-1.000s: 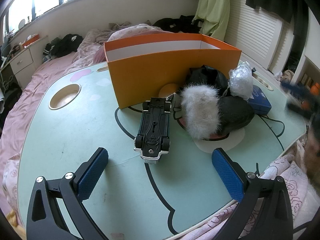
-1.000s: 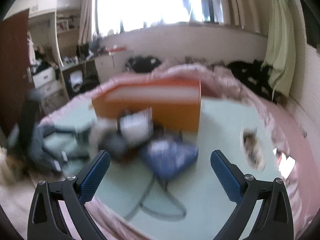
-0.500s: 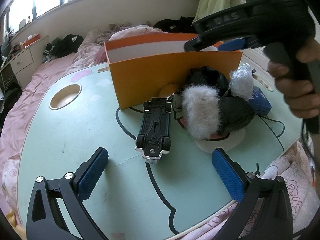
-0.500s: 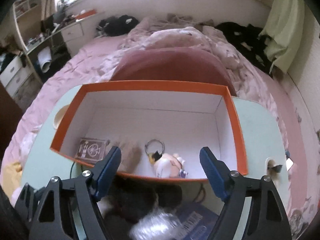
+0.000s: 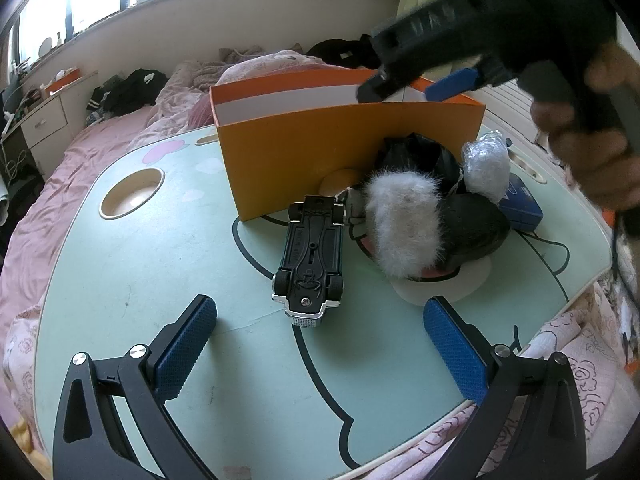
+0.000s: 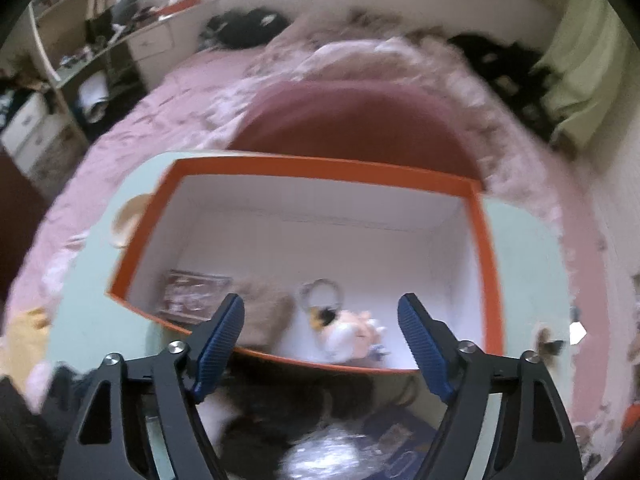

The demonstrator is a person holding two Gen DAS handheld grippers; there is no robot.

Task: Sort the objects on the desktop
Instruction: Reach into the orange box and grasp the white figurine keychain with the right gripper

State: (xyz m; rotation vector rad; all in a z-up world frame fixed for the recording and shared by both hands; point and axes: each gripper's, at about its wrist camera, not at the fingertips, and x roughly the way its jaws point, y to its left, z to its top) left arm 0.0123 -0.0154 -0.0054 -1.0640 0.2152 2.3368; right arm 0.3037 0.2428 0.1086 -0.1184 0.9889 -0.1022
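Observation:
An orange box [image 5: 312, 152] stands on the pale green table [image 5: 160, 280]. In front of it lie an upside-down black toy car [image 5: 313, 256], furry white and black earmuffs [image 5: 404, 224], a clear plastic wad [image 5: 486, 168] and a blue case [image 5: 520, 204]. My left gripper [image 5: 320, 344] is open and empty just before the car. My right gripper [image 6: 320, 340] is open and empty, held above the box's near rim [image 6: 320, 364]; it shows in the left wrist view [image 5: 404, 88]. Inside the box [image 6: 360, 240] lie a card pack [image 6: 192, 292], a brown item [image 6: 264, 316] and a plush keychain [image 6: 348, 328].
A round cup recess [image 5: 132, 194] sits in the table's left part. A black cable [image 5: 556, 246] runs along the right side. A pink bed [image 5: 120, 128] surrounds the table, with a dresser [image 5: 40, 124] at far left.
My right gripper has swung up from the table's right side to above the box and now tilts down slightly. My left gripper and the objects have not moved.

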